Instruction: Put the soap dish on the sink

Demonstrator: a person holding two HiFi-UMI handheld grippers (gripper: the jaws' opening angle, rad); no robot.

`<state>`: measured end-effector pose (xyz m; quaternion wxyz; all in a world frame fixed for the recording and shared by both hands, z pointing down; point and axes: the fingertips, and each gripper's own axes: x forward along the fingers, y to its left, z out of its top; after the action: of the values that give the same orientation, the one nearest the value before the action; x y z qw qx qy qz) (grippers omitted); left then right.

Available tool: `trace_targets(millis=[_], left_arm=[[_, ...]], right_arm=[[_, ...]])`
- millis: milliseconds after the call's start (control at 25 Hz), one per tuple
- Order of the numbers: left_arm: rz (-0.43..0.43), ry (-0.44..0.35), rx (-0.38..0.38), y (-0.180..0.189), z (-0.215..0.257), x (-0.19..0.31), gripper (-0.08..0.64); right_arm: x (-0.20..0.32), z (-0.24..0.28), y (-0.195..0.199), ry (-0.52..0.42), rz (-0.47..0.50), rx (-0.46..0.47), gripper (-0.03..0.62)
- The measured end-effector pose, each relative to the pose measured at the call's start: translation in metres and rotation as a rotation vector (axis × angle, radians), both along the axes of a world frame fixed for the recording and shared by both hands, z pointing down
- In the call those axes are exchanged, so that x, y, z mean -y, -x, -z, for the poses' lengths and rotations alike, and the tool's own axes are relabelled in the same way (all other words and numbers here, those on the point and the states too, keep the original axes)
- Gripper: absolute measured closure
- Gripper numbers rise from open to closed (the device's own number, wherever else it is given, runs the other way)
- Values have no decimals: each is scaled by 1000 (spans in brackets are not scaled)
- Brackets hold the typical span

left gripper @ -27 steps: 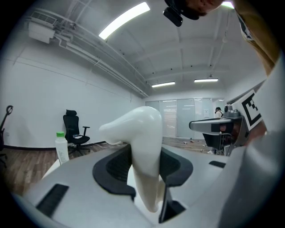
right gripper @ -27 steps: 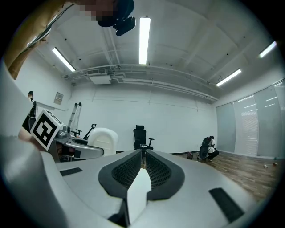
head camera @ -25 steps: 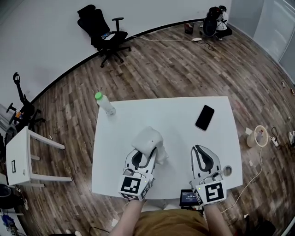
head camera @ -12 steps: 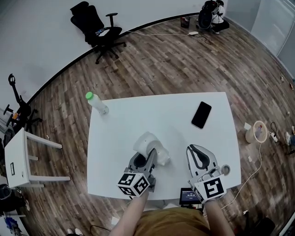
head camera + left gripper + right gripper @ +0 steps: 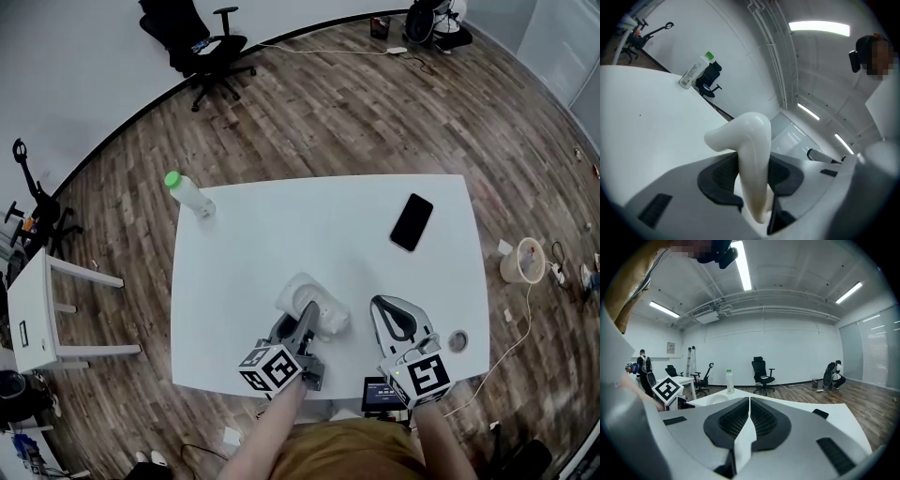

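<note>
Since a second ago: left gripper (image 5: 302, 328) rolled and sunk, soap dish (image 5: 311, 305) brought low over table (image 5: 244, 244) near front edge; contact unclear. Jaws half apart, clamped on dish rim. Right gripper (image 5: 392, 317) closed, holding nothing. No sink visible; probably being set down here. Long axis slanting far-left to near-right, hollow roughly upward.

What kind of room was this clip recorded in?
Likely an open office or lab space, not a bathroom: a black office chair on wood-plank floor, a plain white table, and strip lights overhead.
</note>
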<state>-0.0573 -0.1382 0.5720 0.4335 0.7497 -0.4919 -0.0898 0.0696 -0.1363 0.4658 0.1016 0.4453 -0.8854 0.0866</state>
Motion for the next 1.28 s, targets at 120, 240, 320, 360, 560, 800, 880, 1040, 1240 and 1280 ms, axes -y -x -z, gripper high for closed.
trace_targets(millis=[120, 240, 320, 360, 560, 800, 880, 1040, 1240, 1280], left_arm=[[15, 32, -38, -5, -8, -1, 412], [30, 58, -85, -8, -13, -1, 412], [59, 97, -146, -6, -19, -2, 411], [75, 119, -178, -6, -22, -3, 412], [135, 186, -267, -9, -36, -4, 411], [217, 270, -391, -2, -51, -7, 412], [225, 280, -411, 1, -55, -8, 412], [237, 275, -459, 1, -57, -7, 412], [222, 273, -476, 1, -58, -3, 411], [222, 272, -481, 1, -58, -3, 411]], right_arm=[[1, -13, -2, 27, 10, -9, 580], [4, -24, -2, 47, 22, -16, 580], [6, -28, 1, 60, 30, -14, 580], [6, -31, 3, 68, 35, -12, 580], [6, -46, 5, 105, 63, -6, 580], [-1, -57, 20, 165, 101, 43, 580], [-4, -61, 29, 182, 124, 46, 580], [-14, -68, 48, 204, 182, 52, 580], [-30, -80, 74, 263, 273, 51, 580], [-32, -83, 77, 266, 282, 41, 580]])
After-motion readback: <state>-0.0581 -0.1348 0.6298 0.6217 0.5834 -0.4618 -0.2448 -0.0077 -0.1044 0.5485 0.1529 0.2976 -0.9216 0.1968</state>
